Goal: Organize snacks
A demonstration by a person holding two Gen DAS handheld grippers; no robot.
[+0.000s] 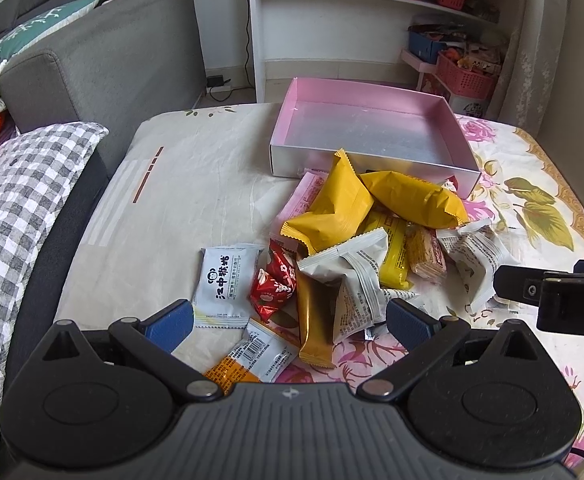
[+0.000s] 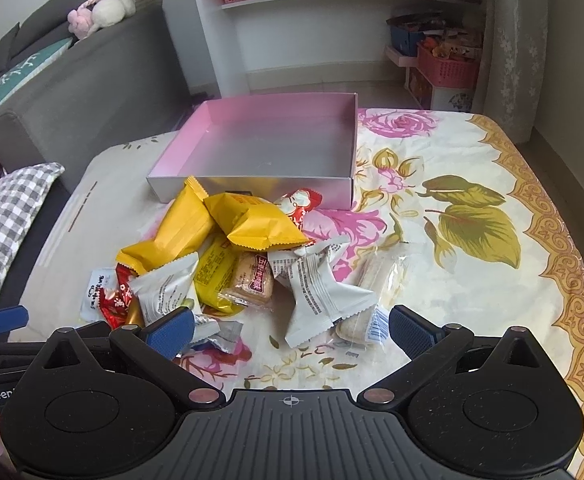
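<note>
beside one box (image 2: 251, 188), perhaps two yellow packets (image 2: 251, 224)

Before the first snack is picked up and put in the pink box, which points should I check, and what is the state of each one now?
1. Left gripper jaws open and holding nothing: ok.
2. Right gripper jaws open and holding nothing: ok.
3. Pink box has free room inside, no snack in it yet: ok.
4. A snack lies between the right jaws: ok, the white packet is just ahead.
5. That packet is free to lift: not ok, it rests partly on the clear-wrapped biscuit.
6. The grippers are apart from each other: ok, the left one shows only at the edge of the right wrist view.
</note>
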